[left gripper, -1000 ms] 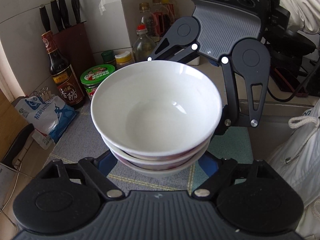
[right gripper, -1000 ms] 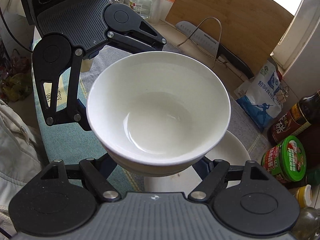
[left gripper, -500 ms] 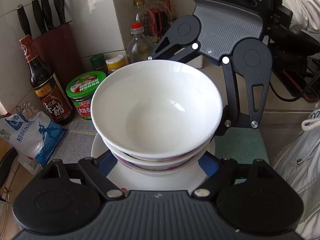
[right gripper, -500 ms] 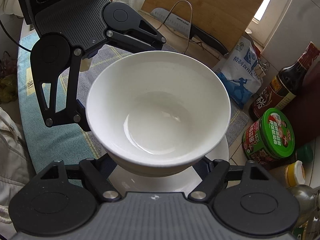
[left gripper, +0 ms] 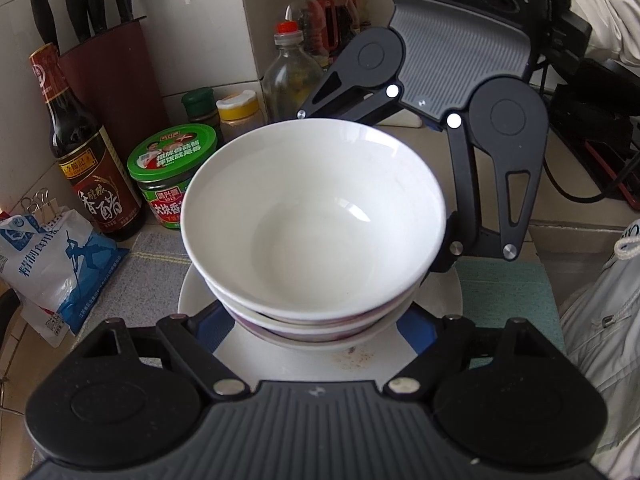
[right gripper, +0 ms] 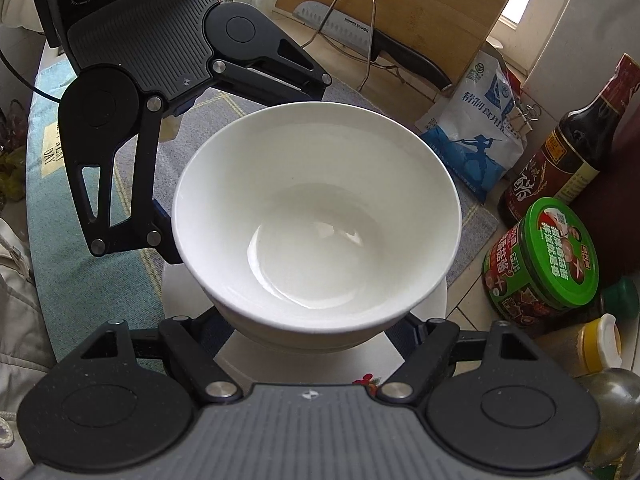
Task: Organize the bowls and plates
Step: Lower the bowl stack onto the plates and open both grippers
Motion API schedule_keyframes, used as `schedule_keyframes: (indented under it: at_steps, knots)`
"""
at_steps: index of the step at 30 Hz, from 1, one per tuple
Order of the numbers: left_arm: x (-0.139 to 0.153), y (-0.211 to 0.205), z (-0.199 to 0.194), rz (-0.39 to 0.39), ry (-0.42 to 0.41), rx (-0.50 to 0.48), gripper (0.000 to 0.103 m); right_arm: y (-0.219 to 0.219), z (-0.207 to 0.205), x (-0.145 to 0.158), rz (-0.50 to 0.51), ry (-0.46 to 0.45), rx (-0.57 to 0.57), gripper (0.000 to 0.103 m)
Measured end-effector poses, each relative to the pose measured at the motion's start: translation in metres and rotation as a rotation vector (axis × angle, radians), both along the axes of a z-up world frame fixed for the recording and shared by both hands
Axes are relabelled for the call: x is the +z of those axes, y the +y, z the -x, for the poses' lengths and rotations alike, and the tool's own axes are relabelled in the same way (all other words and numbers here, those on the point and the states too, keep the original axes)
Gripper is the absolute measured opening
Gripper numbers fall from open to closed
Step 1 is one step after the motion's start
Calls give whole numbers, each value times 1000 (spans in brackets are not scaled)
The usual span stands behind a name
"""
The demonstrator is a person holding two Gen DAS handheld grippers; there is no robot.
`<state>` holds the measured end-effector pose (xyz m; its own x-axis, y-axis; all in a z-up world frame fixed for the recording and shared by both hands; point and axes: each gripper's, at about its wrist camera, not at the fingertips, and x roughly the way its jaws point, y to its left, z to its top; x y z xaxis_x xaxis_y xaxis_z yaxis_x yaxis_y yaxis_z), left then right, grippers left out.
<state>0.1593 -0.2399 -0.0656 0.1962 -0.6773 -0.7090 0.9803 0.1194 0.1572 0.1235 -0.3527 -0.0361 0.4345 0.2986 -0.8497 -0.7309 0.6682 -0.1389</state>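
A stack of white bowls [left gripper: 312, 224] is held between both grippers from opposite sides, over a white plate [left gripper: 360, 360]. My left gripper [left gripper: 316, 320] has its blue-padded fingers closed against the lower bowls of the stack. My right gripper [right gripper: 312, 332] grips the stack [right gripper: 316, 216] from the other side, above the plate [right gripper: 320, 364]. Each gripper shows in the other's view, the right one [left gripper: 452, 92] behind the bowls and the left one [right gripper: 160, 64] behind them. Whether the stack touches the plate is hidden.
Against the tiled wall stand a vinegar bottle [left gripper: 84, 152], a green-lidded jar [left gripper: 172, 172], small spice jars, oil bottles [left gripper: 292, 68] and a knife block [left gripper: 108, 68]. A blue salt bag [left gripper: 52, 264] lies left. A cutting board [right gripper: 404, 8] and cleaver [right gripper: 360, 36] lean behind. A cloth mat [right gripper: 60, 216] covers the counter.
Both grippers carried the bowl stack toward the wall and over the white plate, which now lies under it. The jars and bottles appear closer.
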Motion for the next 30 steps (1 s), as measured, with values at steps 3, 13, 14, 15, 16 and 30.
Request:
schedule_keyframes:
  at_steps: [3, 13, 14, 15, 16, 30]
  knots:
    - [-2, -1, -2, -2, 13, 3, 87, -1, -1, -2, -4, 9, -2, 84]
    - [-5, -4, -9, 2, 37, 15, 87, -1, -5, -5, -7, 21, -5, 84]
    - [-5, -4, -10, 4, 41, 16, 87, -1, -6, -5, -7, 22, -6, 84]
    - [-5, -4, -10, 6, 46, 17, 87, -1, -6, -5, -9, 22, -7, 84]
    - [-5, -3, -11, 8, 51, 19, 87, -1, -6, -5, -10, 21, -8, 84]
    - [-4, 3, -1, 20, -1, 20, 100, -2, -3, 2, -46, -6, -38, 102]
